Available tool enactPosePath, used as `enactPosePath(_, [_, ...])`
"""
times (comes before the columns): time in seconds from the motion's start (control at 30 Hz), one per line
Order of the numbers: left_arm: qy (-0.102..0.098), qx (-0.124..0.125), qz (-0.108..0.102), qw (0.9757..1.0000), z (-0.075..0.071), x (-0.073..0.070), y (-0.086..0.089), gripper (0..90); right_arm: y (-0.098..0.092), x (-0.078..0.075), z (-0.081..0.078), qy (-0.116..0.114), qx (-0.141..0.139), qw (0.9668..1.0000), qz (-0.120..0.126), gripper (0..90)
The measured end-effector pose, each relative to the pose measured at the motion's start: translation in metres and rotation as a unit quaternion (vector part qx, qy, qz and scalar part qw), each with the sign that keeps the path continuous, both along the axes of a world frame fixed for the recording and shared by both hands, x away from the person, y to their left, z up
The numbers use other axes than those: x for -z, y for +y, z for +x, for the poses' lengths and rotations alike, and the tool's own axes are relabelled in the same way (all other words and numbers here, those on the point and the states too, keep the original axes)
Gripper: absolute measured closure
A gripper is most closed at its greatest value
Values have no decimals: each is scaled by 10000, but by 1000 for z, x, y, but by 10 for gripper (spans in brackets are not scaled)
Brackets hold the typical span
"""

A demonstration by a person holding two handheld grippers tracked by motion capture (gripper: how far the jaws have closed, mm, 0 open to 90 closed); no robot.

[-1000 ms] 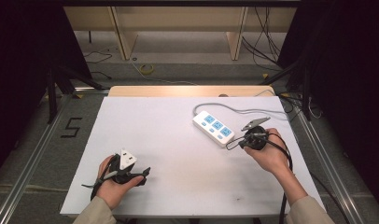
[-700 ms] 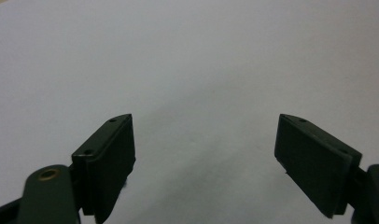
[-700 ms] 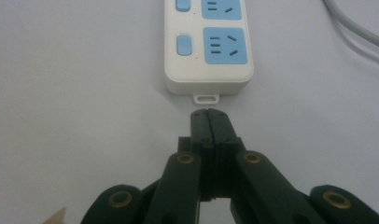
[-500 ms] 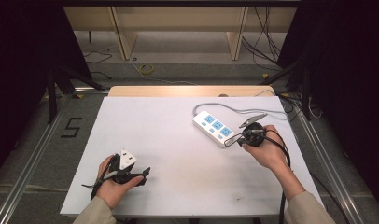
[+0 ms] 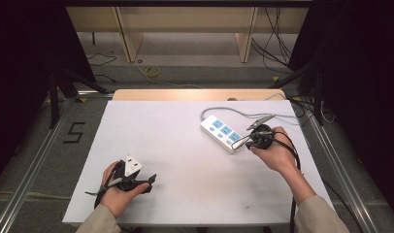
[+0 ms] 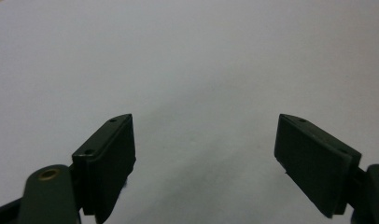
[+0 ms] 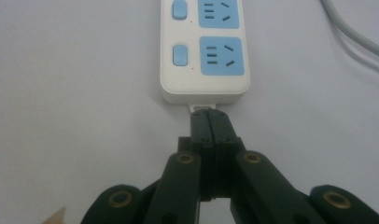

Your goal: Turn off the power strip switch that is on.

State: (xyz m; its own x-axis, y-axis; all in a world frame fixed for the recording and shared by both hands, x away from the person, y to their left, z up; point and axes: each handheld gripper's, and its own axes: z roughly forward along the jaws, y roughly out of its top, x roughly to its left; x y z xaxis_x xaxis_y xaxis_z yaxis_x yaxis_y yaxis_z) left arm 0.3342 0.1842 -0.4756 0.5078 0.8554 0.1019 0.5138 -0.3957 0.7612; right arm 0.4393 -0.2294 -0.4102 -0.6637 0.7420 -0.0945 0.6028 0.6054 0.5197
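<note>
A white power strip (image 5: 223, 132) with blue sockets lies flat on the right half of the white table (image 5: 185, 145). In the right gripper view the power strip (image 7: 204, 46) shows two sockets with blue switch buttons. My right gripper (image 7: 208, 116) is shut, and its tips meet a small white tab at the strip's near end. From above, the right gripper (image 5: 239, 143) points left at that same end. My left gripper (image 5: 147, 181) rests low at the front left, far from the strip. Its jaws stand wide open over bare table, and nothing lies in the left gripper (image 6: 204, 158).
The strip's grey cable (image 5: 234, 112) curves off to the right behind my right hand; in the right gripper view the grey cable (image 7: 351, 32) runs past at the upper right. A wooden board (image 5: 195, 94) borders the table's far edge. Metal rails (image 5: 35, 160) flank both sides.
My shut right gripper has crept left toward the strip's near end until its tips reach it. The strip and my left gripper have stayed put.
</note>
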Motion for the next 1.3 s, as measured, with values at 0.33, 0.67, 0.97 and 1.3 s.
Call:
enactPosePath(0.33, [6, 8, -5, 10000, 0, 0, 0, 203, 4, -4, 5, 4, -23, 10000, -18, 900])
enactPosePath(0.67, [9, 9, -6, 10000, 0, 0, 0, 203, 7, -7, 10, 11, -29, 10000, -50, 900])
enactPosePath(0.97, [4, 11, -2, 10000, 0, 0, -1, 203, 8, -9, 14, 16, -22, 10000, -85, 900])
enactPosePath(1.3, [-2, 9, -3, 10000, 0, 0, -1, 203, 11, -11, 19, 21, -49, 9999, -127, 900])
